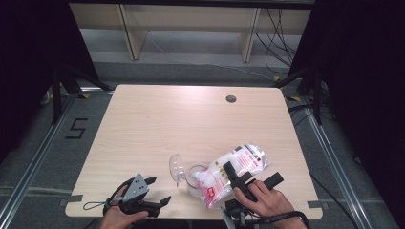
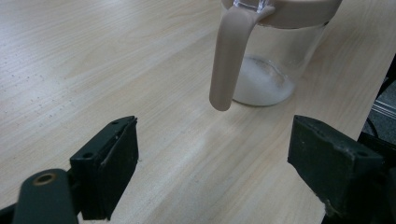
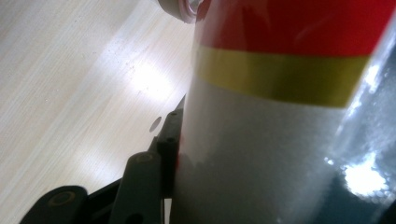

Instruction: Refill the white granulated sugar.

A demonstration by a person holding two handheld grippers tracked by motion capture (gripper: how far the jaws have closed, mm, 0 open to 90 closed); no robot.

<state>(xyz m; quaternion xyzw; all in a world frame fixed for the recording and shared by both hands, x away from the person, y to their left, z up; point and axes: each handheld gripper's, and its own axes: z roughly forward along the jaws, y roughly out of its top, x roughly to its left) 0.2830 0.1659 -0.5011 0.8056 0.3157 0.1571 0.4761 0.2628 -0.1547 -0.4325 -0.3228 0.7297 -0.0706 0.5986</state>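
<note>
A clear glass jar (image 1: 195, 180) stands near the table's front edge, its clear lid (image 1: 176, 168) flipped open to the left. In the left gripper view the jar (image 2: 273, 74) has a beige rim and handle (image 2: 231, 56), with a little white powder at its bottom. A clear bag of white granules with a red and yellow label (image 1: 236, 167) lies tilted, one end over the jar's mouth. My right gripper (image 1: 253, 175) is shut on the bag (image 3: 280, 140), which presses against one finger (image 3: 168, 140). My left gripper (image 1: 161, 190) stays open left of the jar, nothing between its fingers (image 2: 116, 158).
A round cable hole (image 1: 231, 98) sits in the light wooden table (image 1: 191, 119) at the back right. The table's front edge runs just under both hands. Black frame posts, floor rails and cables surround the table; wooden furniture legs stand behind it.
</note>
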